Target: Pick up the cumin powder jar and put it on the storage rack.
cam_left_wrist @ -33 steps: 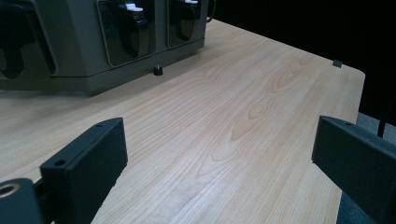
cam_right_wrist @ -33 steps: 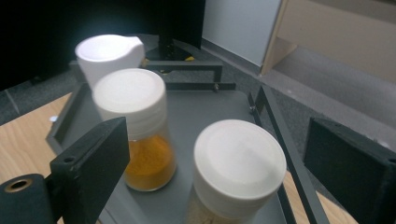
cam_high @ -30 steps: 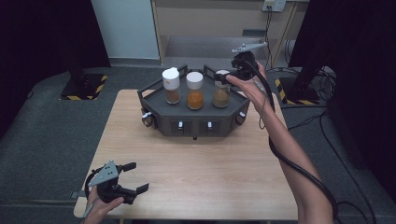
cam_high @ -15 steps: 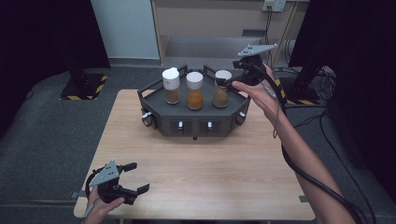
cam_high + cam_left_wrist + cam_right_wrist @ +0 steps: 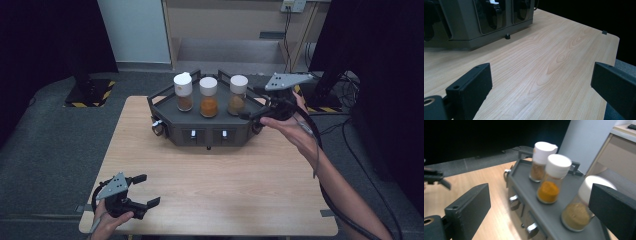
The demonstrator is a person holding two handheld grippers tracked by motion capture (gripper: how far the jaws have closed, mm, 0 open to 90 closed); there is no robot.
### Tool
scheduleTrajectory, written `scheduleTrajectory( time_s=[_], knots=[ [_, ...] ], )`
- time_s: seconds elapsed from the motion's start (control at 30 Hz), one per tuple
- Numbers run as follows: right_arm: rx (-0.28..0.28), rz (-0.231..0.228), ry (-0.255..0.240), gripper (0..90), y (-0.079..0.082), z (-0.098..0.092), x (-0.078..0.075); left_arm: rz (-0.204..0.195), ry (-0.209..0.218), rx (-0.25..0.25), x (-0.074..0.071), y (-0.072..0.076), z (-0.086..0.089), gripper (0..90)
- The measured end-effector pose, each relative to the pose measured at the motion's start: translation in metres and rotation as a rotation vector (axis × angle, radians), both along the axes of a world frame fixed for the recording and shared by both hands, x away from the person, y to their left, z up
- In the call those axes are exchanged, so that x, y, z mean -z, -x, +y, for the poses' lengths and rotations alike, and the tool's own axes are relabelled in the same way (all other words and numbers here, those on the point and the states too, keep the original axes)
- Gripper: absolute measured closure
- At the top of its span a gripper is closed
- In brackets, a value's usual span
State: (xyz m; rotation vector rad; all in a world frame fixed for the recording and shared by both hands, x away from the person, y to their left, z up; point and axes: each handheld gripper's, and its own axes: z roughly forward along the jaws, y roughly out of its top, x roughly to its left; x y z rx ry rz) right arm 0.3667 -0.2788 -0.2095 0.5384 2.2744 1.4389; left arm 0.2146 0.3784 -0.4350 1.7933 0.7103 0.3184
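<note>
Up on the far side of the table [image 5: 220, 190], the right gripper [image 5: 256, 111] hangs at the right end of the dark grey rack [image 5: 207, 131], its jaws spread wide and holding nothing. Just beside it stands the nearest jar [image 5: 238, 94], white-capped and filled with tan powder, at the right of a row of three on top of the rack. From the right gripper view that jar [image 5: 584, 206] sits between the two black jaws, closer to the right one, though whether that jaw touches it is hard to tell through the blur. Next along is the middle jar [image 5: 208, 96] with bright orange powder, and at the far end the left jar [image 5: 183, 91] with brown powder; all three stand upright, each a little apart from its neighbour. The rack's front face carries two small drawers with metal knobs [image 5: 514, 199]. Down at the near left corner of the table, the left gripper [image 5: 141, 189] rests low in the person's hand, jaws also wide apart and empty, well apart from the rack. Its own view looks across bare pale wood toward the base of the rack [image 5: 486, 22].
</note>
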Motion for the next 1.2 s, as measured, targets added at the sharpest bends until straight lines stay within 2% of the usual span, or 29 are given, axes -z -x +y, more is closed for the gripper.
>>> scheduleTrajectory(
  time_s=[0.33,0.47,0.8,0.9,1.2],
  knots=[
    [-0.023,-0.010,-0.059,4.8,0.042,-0.031,0.034,0.002,-0.003,0.000,0.000,0.000,-0.001,2.6],
    [-0.040,-0.026,-0.062,4.8,0.060,-0.038,0.043,0.002,-0.003,-0.001,0.000,0.000,-0.001,2.6],
    [-0.067,-0.064,-0.058,4.8,0.098,-0.044,0.060,0.002,-0.009,-0.002,0.000,0.000,-0.001,3.3],
    [-0.060,-0.071,-0.040,4.9,0.107,-0.042,0.068,0.001,-0.010,-0.002,0.000,0.000,-0.001,3.3],
    [-0.044,-0.060,-0.059,5.2,0.123,-0.044,0.093,-0.003,-0.009,-0.001,-0.001,0.001,-0.001,3.3]
  ],
)
